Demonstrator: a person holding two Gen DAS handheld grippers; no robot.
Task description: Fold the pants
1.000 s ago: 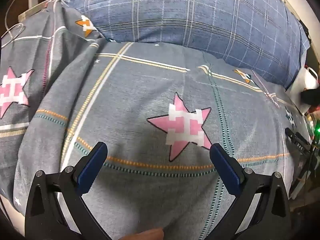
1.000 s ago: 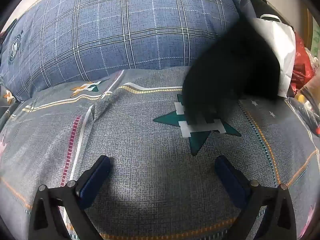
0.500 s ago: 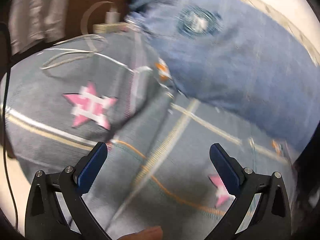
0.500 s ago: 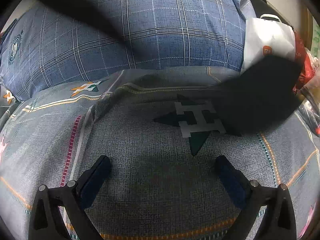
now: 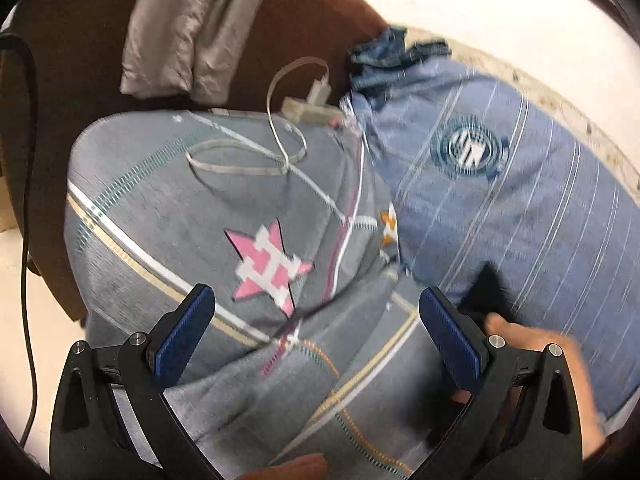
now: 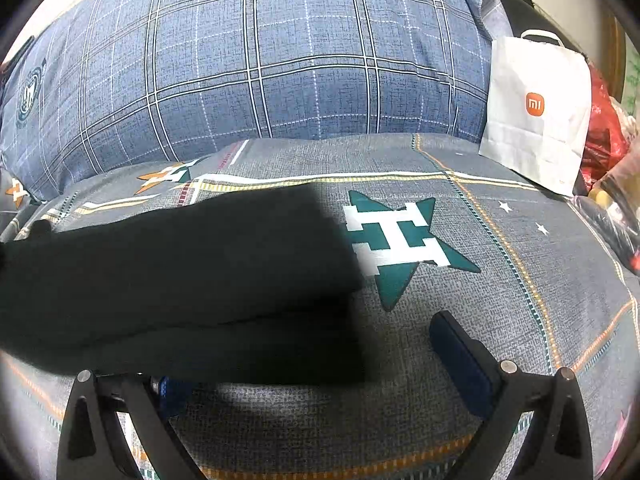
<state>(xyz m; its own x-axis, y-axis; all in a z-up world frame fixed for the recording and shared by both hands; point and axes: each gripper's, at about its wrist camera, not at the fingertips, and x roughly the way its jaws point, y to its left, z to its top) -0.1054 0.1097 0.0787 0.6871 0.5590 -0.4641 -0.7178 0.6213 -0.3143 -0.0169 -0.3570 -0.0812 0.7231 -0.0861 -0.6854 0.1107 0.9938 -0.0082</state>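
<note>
While black pants (image 6: pixel 176 276) sprawl on starred bedspread (image 6: pixel 500 280), left tongs (image 5: pixel 316 328) released, right tongs (image 6: pixel 316 360) released.

1. Bedsheet (image 6: pixel 500 320): grey, with pink and teal stars, white-yellow stripes.
2. Quilt (image 6: pixel 300 60): blue plaid, white lines.
3. Pants (image 6: pixel 172 280): plain black.
4. Paper bag (image 6: pixel 536 120): white, orange logo.

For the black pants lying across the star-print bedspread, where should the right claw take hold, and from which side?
Grip the black pants at the squared free end beside the green star, coming in low from the right. That edge lies flat and exposed on the bedspread, and the open right claw is already nearest it.
</note>
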